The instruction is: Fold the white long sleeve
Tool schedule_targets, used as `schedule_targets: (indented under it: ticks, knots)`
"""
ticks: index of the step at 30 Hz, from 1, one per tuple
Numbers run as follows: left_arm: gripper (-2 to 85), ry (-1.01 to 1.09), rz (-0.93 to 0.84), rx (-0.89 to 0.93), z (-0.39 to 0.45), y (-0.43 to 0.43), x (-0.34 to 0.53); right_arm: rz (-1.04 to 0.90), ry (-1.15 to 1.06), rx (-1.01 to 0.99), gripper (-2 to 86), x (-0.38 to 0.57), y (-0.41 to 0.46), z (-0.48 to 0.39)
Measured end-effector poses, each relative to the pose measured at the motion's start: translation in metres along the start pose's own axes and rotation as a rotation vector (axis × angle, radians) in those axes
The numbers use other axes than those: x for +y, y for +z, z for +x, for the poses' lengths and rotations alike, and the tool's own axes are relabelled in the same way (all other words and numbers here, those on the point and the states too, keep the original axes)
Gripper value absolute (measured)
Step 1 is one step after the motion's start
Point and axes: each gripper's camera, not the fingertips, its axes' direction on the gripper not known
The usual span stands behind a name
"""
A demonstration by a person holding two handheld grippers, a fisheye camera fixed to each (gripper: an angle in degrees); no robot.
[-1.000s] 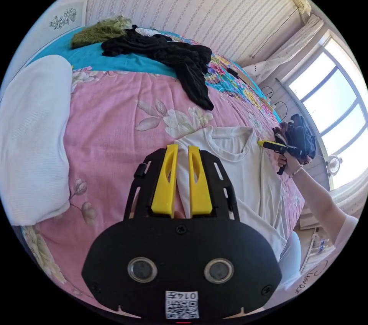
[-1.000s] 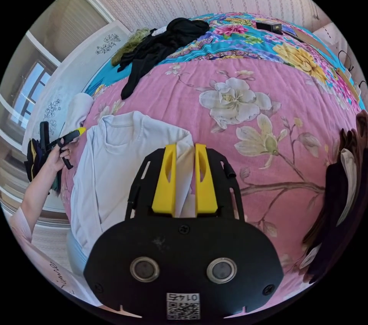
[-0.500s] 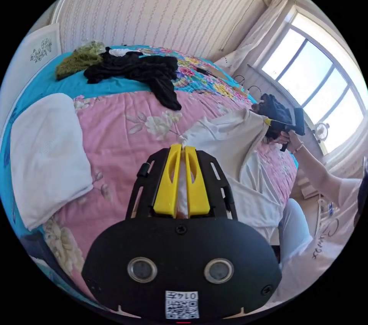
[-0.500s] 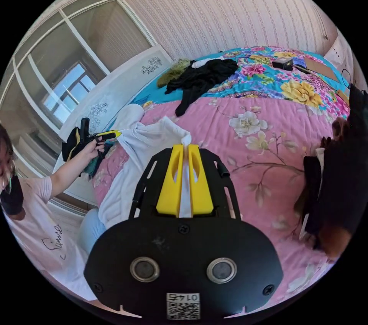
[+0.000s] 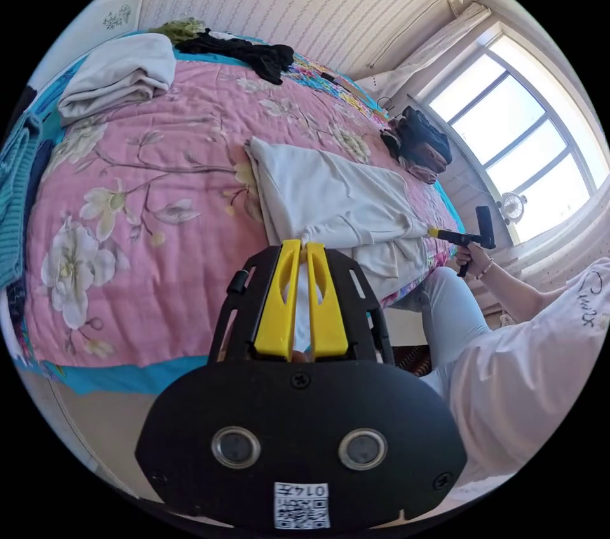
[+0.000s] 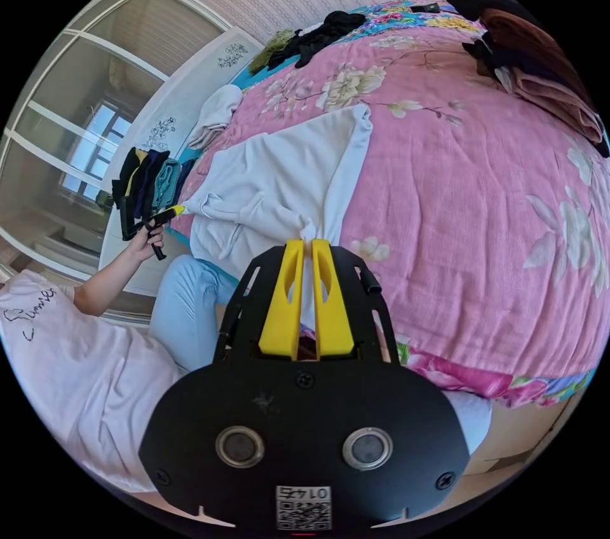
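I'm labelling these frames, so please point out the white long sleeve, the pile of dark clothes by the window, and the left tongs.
white long sleeve (image 5: pixel 318 196): left gripper view, on its flat back panel.
pile of dark clothes (image 5: pixel 419 142): left gripper view, on the pile's middle.
left tongs (image 5: pixel 303 246): left gripper view, between their yellow tips.

Both grippers (image 5: pixel 302 246) (image 6: pixel 307 245) clamped, held apart

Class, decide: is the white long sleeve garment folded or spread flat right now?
Folded over: the white long sleeve garment lies doubled on the pink floral bedspread, both claws pinching bunched corners at the bed's edge.
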Motion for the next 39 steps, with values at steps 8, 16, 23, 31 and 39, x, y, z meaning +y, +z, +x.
schedule_targets:
  ticks: [8,16,23,31,39]
  knots:
    - [2.2,-0.108,-0.04,-0.122,0.004,-0.006,0.056,-0.03,0.014,0.082,2.6,0.028,-0.002,-0.036]
    - [4.8,0.136,0.007,-0.12,0.091,-0.002,0.05,0.004,-0.186,0.167,6.9,0.01,0.017,-0.132]
    - [3.9,0.095,-0.174,0.015,0.113,0.062,0.048,-0.209,-0.254,0.098,6.2,0.011,0.109,-0.181]
    - [1.5,0.062,-0.229,0.072,0.122,0.027,0.089,-0.266,-0.179,0.041,6.3,0.067,0.127,-0.182]
    - [6.3,-0.03,-0.032,-0.066,0.116,-0.002,0.063,-0.033,-0.103,0.149,8.2,0.029,0.098,-0.174]
